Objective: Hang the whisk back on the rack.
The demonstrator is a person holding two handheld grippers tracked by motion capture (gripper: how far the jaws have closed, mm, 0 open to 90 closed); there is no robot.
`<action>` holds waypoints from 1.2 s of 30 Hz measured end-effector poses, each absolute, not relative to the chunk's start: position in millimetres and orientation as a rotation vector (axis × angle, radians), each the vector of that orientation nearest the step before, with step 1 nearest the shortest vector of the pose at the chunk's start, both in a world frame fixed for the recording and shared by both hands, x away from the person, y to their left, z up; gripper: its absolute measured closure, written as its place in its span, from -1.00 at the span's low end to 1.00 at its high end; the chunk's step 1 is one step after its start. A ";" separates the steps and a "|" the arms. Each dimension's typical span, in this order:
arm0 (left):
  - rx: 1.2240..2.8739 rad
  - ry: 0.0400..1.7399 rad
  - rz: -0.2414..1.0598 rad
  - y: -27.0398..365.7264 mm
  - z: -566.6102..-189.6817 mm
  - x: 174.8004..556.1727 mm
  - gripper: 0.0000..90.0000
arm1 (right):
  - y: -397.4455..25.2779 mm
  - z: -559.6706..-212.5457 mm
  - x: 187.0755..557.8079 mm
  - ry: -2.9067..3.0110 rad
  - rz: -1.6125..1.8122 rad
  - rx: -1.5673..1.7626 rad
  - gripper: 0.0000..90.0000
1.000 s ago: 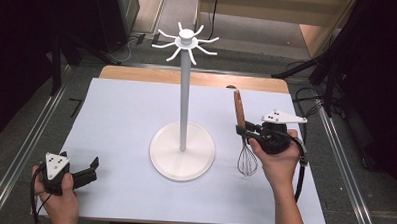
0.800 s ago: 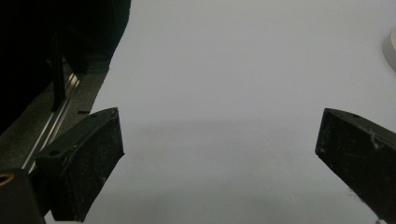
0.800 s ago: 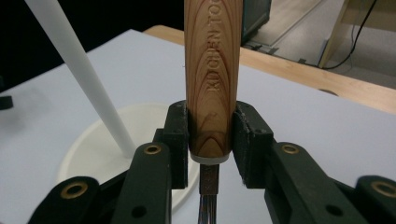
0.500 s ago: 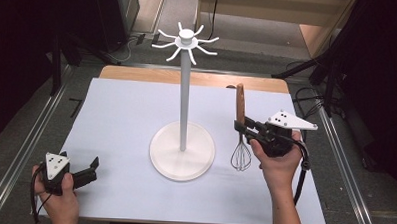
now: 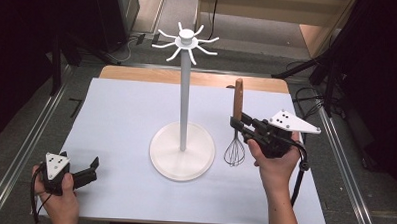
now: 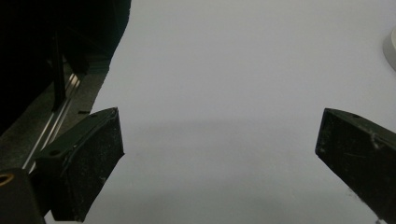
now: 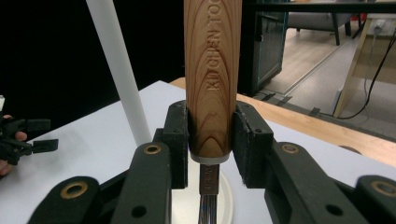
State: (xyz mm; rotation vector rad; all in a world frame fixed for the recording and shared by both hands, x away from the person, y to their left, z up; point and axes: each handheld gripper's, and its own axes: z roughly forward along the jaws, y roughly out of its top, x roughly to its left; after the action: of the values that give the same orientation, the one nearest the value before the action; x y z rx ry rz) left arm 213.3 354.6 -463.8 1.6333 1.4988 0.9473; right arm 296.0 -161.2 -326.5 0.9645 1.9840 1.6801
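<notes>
A whisk with a wooden handle [image 5: 238, 96] and a wire head [image 5: 234, 152] stands nearly upright to the right of the white hook stand [image 5: 185, 101], head down by the stand's base. My right gripper [image 5: 237, 122] is shut on the lower end of the handle [image 7: 212, 70], with the jaws pressed to both sides. The wire head is mostly hidden below the jaws in the right gripper view. My left gripper [image 5: 91, 169] is held low at the table's front left, open, with nothing between its jaws [image 6: 219, 140].
The stand has a round white base [image 5: 182, 151] and several curved hooks at its top [image 5: 186, 40]. Its pole [image 7: 119, 70] rises just left of the whisk. A white sheet [image 5: 121, 119] covers the table, and metal rails run along both sides.
The right gripper has tipped the whisk more upright and carried it a little toward the stand. The left gripper has stayed where it was, open.
</notes>
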 end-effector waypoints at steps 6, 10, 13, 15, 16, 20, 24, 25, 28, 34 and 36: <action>1.635 1.500 0.945 354.9 -463.7 213.4 -0.96 | -156.7 -319.9 293.0 1.958 1.707 0.930 0.57; 1.634 1.500 0.946 354.9 -463.8 213.4 -0.96 | -154.8 -316.3 291.1 1.937 1.730 0.906 0.57; 1.636 1.502 0.946 354.8 -463.6 213.3 -0.96 | -152.5 -312.9 288.9 1.919 1.747 0.881 0.57; 1.636 1.501 0.947 354.8 -463.7 213.4 -0.96 | -150.3 -310.2 287.7 1.906 1.750 0.859 0.57; 1.633 1.500 0.947 354.9 -463.9 213.5 -0.96 | -149.2 -308.9 286.9 1.903 1.756 0.854 0.57; 1.632 1.500 0.943 355.1 -463.8 213.6 -0.96 | -145.5 -303.5 283.5 1.881 1.783 0.830 0.57; 1.631 1.501 0.944 355.3 -463.8 213.6 -0.96 | -141.4 -297.0 281.0 1.861 1.808 0.781 0.56; 1.630 1.500 0.944 355.3 -463.8 213.6 -0.96 | -140.1 -295.3 280.1 1.857 1.817 0.779 0.57; 1.633 1.501 0.943 355.4 -463.8 213.6 -0.96 | -137.4 -289.8 279.2 1.849 1.826 0.760 0.56; 1.629 1.505 0.941 355.4 -463.8 213.6 -0.96 | -131.5 -280.2 281.0 1.839 1.860 0.734 0.56; 1.630 1.504 0.941 355.4 -463.8 213.6 -0.96 | -130.7 -279.3 281.5 1.837 1.864 0.732 0.57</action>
State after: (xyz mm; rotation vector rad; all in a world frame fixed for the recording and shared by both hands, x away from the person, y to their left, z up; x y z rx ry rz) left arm 213.6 355.4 -463.8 1.6299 1.5036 0.9413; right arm 281.5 -130.7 -279.3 0.7318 1.8374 1.8643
